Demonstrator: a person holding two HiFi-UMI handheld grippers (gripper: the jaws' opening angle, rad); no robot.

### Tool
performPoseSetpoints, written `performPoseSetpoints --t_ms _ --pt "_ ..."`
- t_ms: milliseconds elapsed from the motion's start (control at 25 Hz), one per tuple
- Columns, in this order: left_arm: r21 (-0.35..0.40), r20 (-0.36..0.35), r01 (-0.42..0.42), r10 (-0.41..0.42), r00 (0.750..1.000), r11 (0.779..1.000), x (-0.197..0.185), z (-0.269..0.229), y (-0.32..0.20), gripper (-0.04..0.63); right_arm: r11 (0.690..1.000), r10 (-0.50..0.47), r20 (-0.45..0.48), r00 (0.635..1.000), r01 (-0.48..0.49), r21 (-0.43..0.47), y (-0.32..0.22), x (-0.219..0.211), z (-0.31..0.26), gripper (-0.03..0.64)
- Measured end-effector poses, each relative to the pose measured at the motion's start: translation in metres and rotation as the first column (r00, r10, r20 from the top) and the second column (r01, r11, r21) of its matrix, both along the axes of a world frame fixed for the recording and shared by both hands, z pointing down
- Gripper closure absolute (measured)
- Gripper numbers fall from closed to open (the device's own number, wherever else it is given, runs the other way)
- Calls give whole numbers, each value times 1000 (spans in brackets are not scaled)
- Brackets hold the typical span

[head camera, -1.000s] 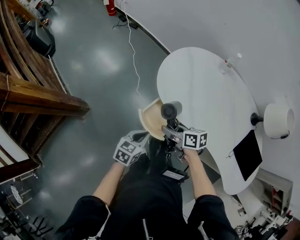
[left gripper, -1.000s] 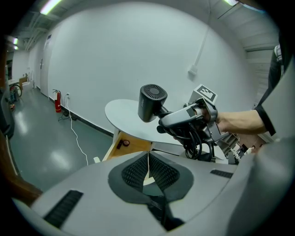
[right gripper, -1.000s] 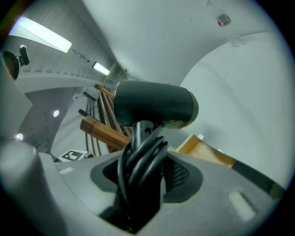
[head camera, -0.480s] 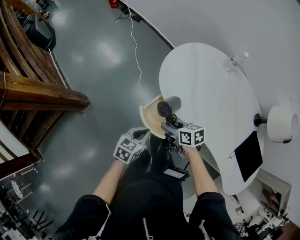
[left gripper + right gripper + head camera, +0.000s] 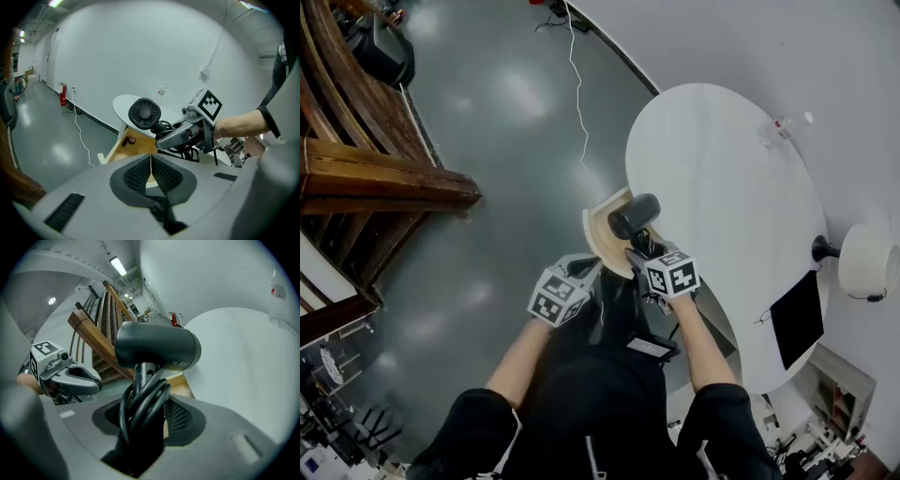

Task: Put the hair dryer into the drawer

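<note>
- Sleeves (image 5: 487,427), black, at the bottom of the head view, forearms reaching out, one gripper per hand.
- Left gripper (image 5: 577,277) low on the left, just beside the drawer (image 5: 602,234). Pads (image 5: 138,176) pinched together in its own view, nothing caught between.
- Right gripper (image 5: 639,251) clenched on the dryer (image 5: 634,217) handle, black cord (image 5: 140,401) looped along the handle and squeezed in there too.
- Dryer held handle-down, barrel sideways, rear grille facing the left gripper's camera.
- Hanging in the air over the open wooden drawer, not down inside it. Can't tell about any contact with the rim.
- Drawer standing open under the edge of the white oval table (image 5: 722,187).
- Further out on the table: clear bottle (image 5: 783,125) near the far edge, flat black slab (image 5: 796,319) at the right.
- White round thing (image 5: 865,260) on a black stalk over by the wall.
- Past all that, shiny grey floor (image 5: 487,141), white cable (image 5: 578,84) trailing across it, wooden stair frame (image 5: 384,178) on the left.
</note>
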State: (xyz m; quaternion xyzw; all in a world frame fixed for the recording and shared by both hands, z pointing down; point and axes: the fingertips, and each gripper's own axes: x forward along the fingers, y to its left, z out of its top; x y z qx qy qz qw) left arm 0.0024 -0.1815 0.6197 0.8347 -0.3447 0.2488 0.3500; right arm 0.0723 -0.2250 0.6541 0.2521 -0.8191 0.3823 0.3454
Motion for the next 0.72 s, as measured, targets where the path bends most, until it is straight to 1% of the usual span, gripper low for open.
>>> performPoseSetpoints --t_ms 240,480,600,720 --pt "-14 3 12 -12 1000 1000 -5 8 -2 581 998 -40 -85 996 44 45 -1 1 14 417" --pt "-25 6 26 -25 1000 999 -12 12 0 581 987 -121 -188 975 139 86 5 -3 31 417" --pt "-32 9 31 -30 999 999 -15 14 3 581 979 -162 -215 963 184 85 11 -7 38 417" --pt "-40 12 36 -35 999 999 -17 17 6 581 975 -185 -227 956 208 81 15 -8 45 417"
